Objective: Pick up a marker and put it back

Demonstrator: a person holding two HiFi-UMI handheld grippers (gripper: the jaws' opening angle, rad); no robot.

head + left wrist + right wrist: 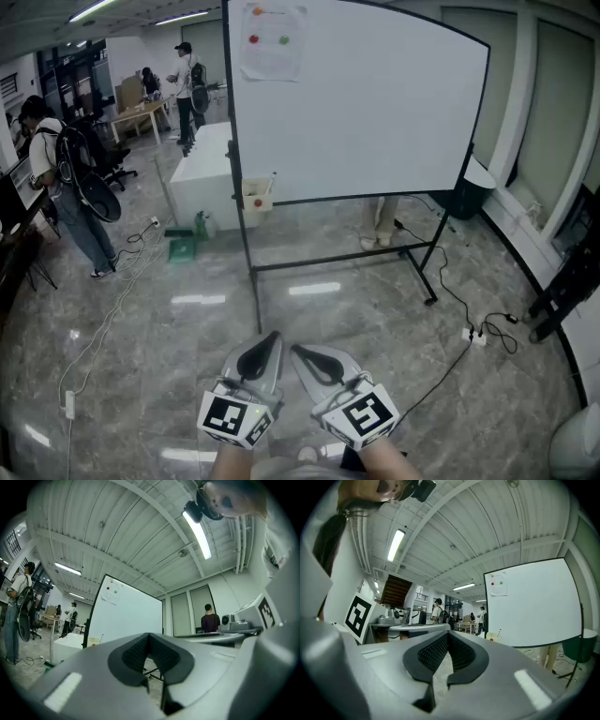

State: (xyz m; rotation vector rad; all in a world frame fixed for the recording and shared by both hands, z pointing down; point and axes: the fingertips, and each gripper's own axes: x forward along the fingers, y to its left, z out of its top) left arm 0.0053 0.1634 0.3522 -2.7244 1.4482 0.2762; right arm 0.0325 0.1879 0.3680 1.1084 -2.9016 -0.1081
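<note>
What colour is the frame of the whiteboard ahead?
Black: the large whiteboard's thin metal frame, clearest in the head view.

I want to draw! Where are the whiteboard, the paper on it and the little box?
Whiteboard point(366, 103): head view, middle of its white face.
Paper point(274, 42): head view, middle of the sheet.
Box point(256, 197): head view, its front, by the board's lower left corner.

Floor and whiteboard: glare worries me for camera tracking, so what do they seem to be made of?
Floor: polished stone or stone-look tile, glossy; grey veining and mirrored ceiling lights show it. Whiteboard: smooth white coated panel, only a soft sheen, in a thin dark frame, probably painted metal.
</note>
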